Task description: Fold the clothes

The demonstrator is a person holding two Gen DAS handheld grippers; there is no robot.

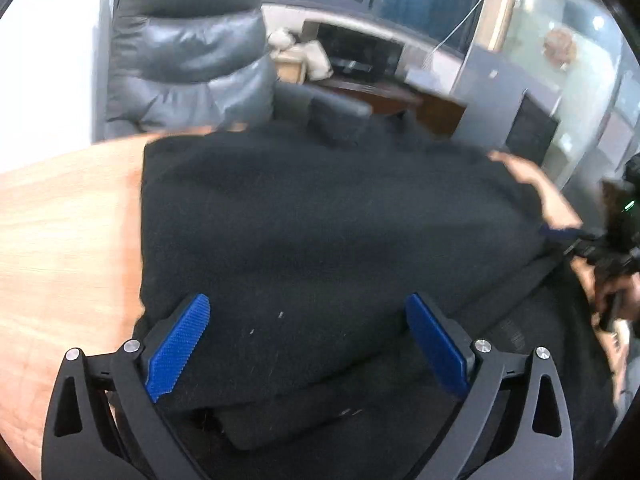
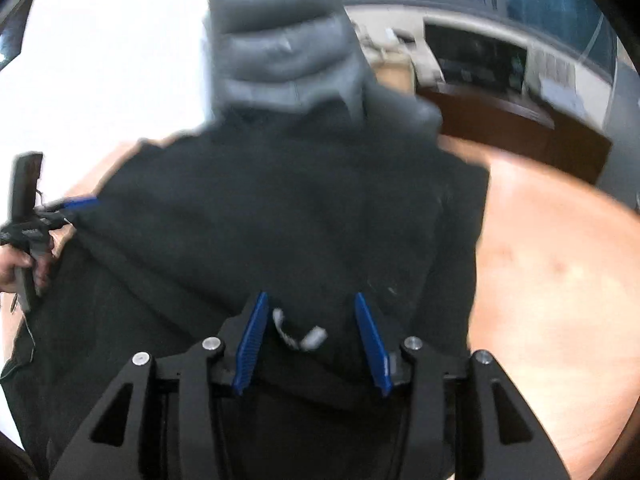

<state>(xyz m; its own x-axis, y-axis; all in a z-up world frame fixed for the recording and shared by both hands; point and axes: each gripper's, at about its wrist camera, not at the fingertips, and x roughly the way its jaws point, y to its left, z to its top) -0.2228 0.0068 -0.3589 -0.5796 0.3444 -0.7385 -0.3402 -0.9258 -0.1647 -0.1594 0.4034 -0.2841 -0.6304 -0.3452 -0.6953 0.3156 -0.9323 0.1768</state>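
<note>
A black hoodie [image 1: 320, 220] lies spread over a wooden table [image 1: 60, 220], with one layer folded over another. My left gripper [image 1: 306, 304] hovers low over its near edge, blue pads wide apart and open. In the right wrist view the hoodie [image 2: 280, 208] fills the centre. My right gripper [image 2: 311, 300] has its pads pressed against a thick bunch of black fabric with white drawstring ends [image 2: 312, 338] between them. Each gripper shows in the other's view at the cloth's side edge: the right gripper [image 1: 560, 234] and the left gripper [image 2: 80, 202].
A grey padded leather chair [image 1: 188, 48] stands behind the table, also seen as the chair [image 2: 288, 60]. Bare table [image 2: 552, 280] lies to the right of the hoodie. A dark desk with clutter [image 1: 380, 92] sits farther back. A hand [image 2: 12, 268] holds the left gripper's handle.
</note>
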